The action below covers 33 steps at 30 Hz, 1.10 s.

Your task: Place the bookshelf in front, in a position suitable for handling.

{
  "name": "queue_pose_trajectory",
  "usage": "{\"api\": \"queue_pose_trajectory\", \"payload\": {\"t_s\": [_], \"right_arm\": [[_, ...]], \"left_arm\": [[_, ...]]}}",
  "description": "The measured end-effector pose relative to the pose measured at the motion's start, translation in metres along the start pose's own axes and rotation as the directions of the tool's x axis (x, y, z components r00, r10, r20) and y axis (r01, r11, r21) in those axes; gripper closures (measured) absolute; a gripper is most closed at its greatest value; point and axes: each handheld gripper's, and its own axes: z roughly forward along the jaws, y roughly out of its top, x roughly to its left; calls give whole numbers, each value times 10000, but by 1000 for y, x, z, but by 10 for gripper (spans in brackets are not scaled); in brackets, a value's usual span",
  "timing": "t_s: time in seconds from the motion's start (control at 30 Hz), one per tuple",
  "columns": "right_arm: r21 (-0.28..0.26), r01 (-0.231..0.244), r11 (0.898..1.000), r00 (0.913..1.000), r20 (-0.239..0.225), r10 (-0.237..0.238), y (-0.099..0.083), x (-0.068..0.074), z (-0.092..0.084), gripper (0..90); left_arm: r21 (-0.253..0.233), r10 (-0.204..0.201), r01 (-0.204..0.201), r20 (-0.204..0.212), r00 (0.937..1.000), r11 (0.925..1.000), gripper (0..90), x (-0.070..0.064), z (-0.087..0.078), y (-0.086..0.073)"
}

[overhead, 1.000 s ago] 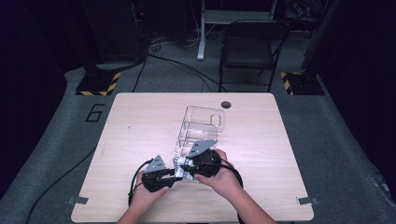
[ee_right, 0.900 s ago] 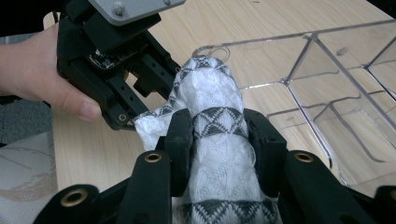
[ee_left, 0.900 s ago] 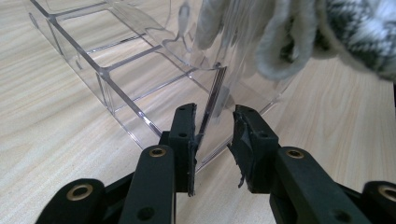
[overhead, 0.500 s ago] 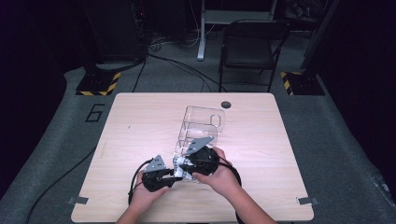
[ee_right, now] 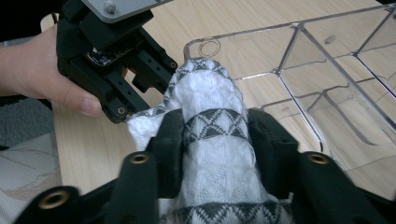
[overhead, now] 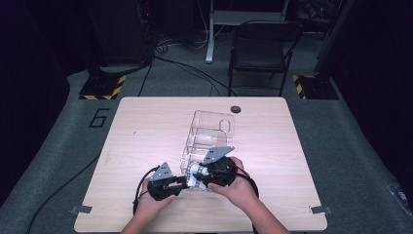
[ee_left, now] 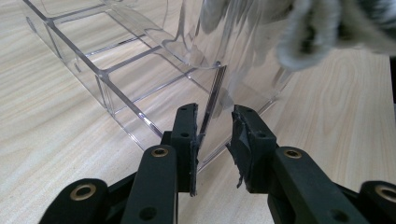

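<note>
The organizer (ee_left: 140,79) wall is straddled, unpinched, by the left gripper (ee_left: 217,135) — steadied; the sock (ee_right: 215,140), between the right gripper's (ee_right: 217,140) just-widened jaws, is being lodged inside.

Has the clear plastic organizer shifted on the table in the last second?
No. In the high view the clear organizer keeps its far end just below the table's dark grommet, as before, with its near end between the two grippers.

Light wooden table (overhead: 146,126) on grey carpet (overhead: 350,146), dark folding chair (overhead: 260,51) at upper centre, hazard-striped bases (overhead: 100,90) at either side.
</note>
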Motion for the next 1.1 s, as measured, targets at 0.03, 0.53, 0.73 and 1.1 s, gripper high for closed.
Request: {"api": "queue_pose_trajectory", "payload": {"t_s": [0.03, 0.53, 0.73, 1.1], "right_arm": [[-176, -44, 9998, 9999, -92, 42, 0, -1, -2, 481], [-1075, -729, 9915, 9969, -381, 691, 6, -6, -15, 680], [-678, -123, 9976, 9999, -85, 117, 15, 5, -2, 691], [-570, 460, 9973, 9989, 82, -456, 23, 13, 14, 726]], "left_arm": [[24, -80, 80, 7, 10000, 10000, 709, -1, 0, 0], [33, -185, 185, 100, 9998, 9998, 709, 0, 1, 0], [87, -75, 74, 162, 9998, 9999, 708, 1, 0, 1], [224, 152, -151, -40, 9999, 9996, 715, -2, 1, 2]]}}
